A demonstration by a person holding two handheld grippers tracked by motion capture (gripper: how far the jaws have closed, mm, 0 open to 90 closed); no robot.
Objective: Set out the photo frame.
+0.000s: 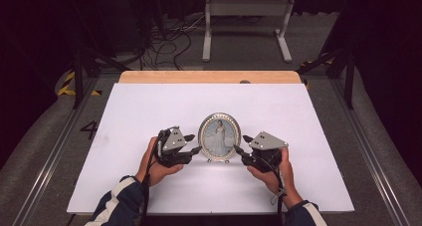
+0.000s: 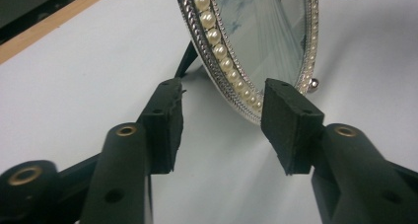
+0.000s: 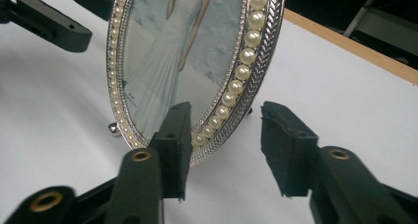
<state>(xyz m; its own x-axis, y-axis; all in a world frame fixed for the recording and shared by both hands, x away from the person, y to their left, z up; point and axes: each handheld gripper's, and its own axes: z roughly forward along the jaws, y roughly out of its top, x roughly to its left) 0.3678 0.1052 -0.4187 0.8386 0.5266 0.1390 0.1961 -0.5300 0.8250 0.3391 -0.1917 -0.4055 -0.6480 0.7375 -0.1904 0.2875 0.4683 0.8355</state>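
An oval silver picture frame (image 1: 219,136) with a pearl rim stands upright on the white table top (image 1: 149,111), showing a person in a white gown. My left gripper (image 1: 194,143) sits at the frame's left edge and my right gripper (image 1: 242,143) at its right edge. In the left gripper view the frame's rim (image 2: 231,71) lies between the two black pads (image 2: 165,120), which stand apart from it; the left gripper (image 2: 222,125) is open. In the right gripper view the rim (image 3: 246,71) lies between the spread pads, and the right gripper (image 3: 224,145) is open too. The left gripper's jaws (image 3: 54,24) show beyond the frame.
A wooden strip (image 1: 209,76) runs along the table's far edge. Behind it on the floor stand a white metal stand (image 1: 246,17) and loose cables (image 1: 164,42). Metal rails (image 1: 59,146) flank the table on both sides.
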